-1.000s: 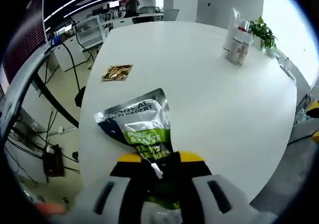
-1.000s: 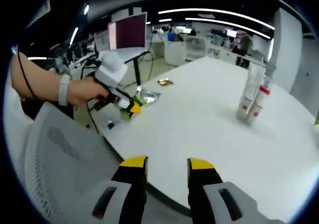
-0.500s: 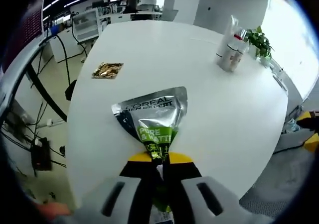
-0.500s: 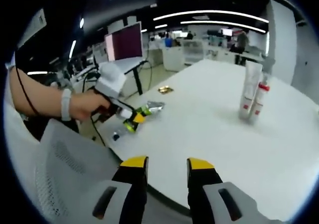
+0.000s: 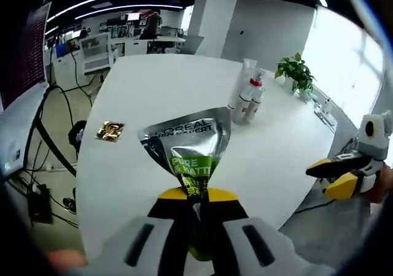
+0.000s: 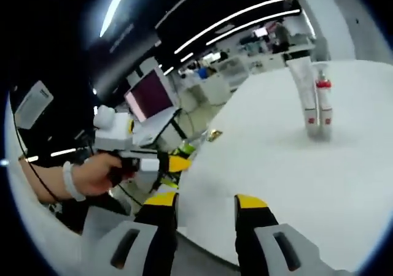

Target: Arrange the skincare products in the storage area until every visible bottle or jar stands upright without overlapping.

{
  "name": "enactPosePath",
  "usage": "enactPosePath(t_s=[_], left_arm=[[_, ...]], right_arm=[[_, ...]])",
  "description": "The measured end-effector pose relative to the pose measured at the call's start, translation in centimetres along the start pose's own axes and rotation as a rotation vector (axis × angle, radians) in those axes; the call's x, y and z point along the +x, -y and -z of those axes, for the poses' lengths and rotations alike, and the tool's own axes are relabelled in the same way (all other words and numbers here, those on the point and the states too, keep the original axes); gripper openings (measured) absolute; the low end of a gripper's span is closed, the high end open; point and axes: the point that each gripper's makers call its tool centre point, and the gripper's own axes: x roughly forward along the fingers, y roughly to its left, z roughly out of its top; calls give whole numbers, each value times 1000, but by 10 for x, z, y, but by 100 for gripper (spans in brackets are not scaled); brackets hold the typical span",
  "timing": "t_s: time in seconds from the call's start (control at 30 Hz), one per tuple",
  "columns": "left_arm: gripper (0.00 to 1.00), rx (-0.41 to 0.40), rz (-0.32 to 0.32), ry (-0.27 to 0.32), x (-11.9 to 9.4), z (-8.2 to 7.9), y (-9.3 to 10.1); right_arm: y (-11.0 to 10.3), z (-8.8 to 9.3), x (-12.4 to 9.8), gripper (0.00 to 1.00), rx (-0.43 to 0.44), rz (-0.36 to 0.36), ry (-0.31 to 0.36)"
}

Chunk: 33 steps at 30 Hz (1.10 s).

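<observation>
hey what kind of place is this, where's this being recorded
Most likely an open-plan office or lab. A large white table stands in a room with long ceiling light strips, a monitor on a stand, and rows of desks further back. A potted plant sits by the window.

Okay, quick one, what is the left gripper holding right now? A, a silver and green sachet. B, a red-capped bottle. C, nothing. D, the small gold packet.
A: in the left gripper view the left gripper is shut on the silver and green sachet, while the gold packet lies on the table and the bottles stand farther off.
</observation>
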Motion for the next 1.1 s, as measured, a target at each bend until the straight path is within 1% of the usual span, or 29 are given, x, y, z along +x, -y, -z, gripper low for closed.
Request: enactPosePath(t_s=[0.07, 0.17, 0.27, 0.33, 0.47, 0.5, 0.57, 0.67, 0.77, 0.87, 0.97, 1.03, 1.1], left_arm=[[1, -4, 20, -4, -9, -1, 12], [1, -2, 36, -11, -16, 1, 21], [1, 14, 56, -12, -23, 1, 32], [1, 17, 59, -12, -26, 2, 36], [1, 10, 68, -14, -30, 4, 45], [1, 7, 73, -13, -31, 3, 48], [1, 0, 85, -12, -32, 3, 54], [1, 8, 117, -7, -36, -1, 69], [1, 11, 164, 7, -42, -4, 86], [1, 14, 209, 12, -47, -5, 102], [1, 33, 232, 3, -49, -2, 112], [1, 44, 249, 6, -51, -3, 119], [1, 65, 260, 10, -53, -3, 125]], right_arm=[[0, -7, 7, 37, 27, -35, 13], [-4, -13, 13, 39, 112, -76, 40], [-12, -8, 21, 40, 127, -126, 13], [-19, -10, 23, 42, 121, -149, 12], [-28, -16, 27, 50, 143, -192, 21], [-29, -17, 27, 52, 147, -201, 17], [-31, -18, 28, 54, 155, -220, 7], [-35, -22, 26, 54, 167, -240, 1], [-40, -26, 22, 55, 172, -261, 0], [-46, -29, 18, 51, 205, -285, -7], [-52, -31, 11, 41, 210, -306, -9], [-54, -30, 8, 32, 218, -312, -16], [-56, -30, 3, 30, 229, -315, -23]])
